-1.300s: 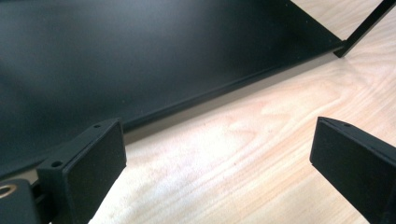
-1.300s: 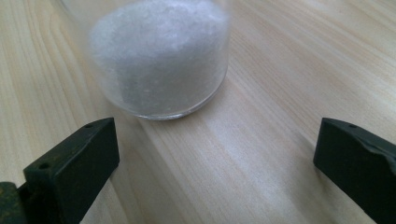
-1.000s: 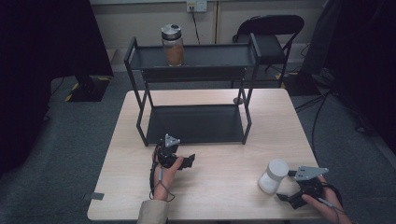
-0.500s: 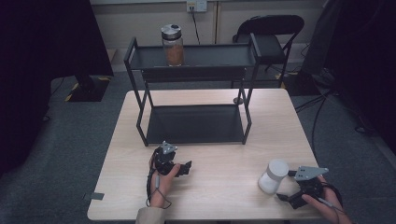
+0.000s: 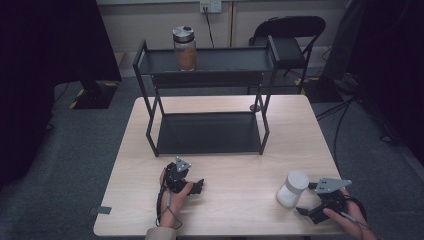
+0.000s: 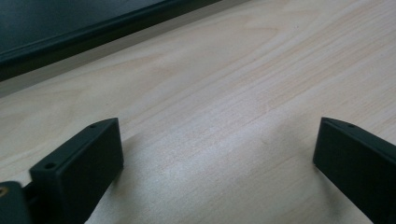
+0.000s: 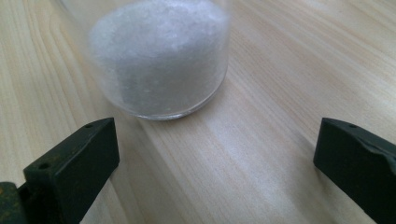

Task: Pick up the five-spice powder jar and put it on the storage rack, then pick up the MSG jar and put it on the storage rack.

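Your right gripper [image 5: 306, 200] stands wide, lined up on the white jar [image 5: 292, 188] near the table's [image 5: 235, 200] front right corner, left gripper [image 5: 196, 186] just opened empty: push forward, then close.

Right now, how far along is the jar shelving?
Done, it seems: one brown-filled jar stands on the rack's top shelf. In hand: the right gripper sits open just short of the white-filled jar, not gripping it; the left gripper rests open over bare table. Probably left: grasp and shelve the white jar.
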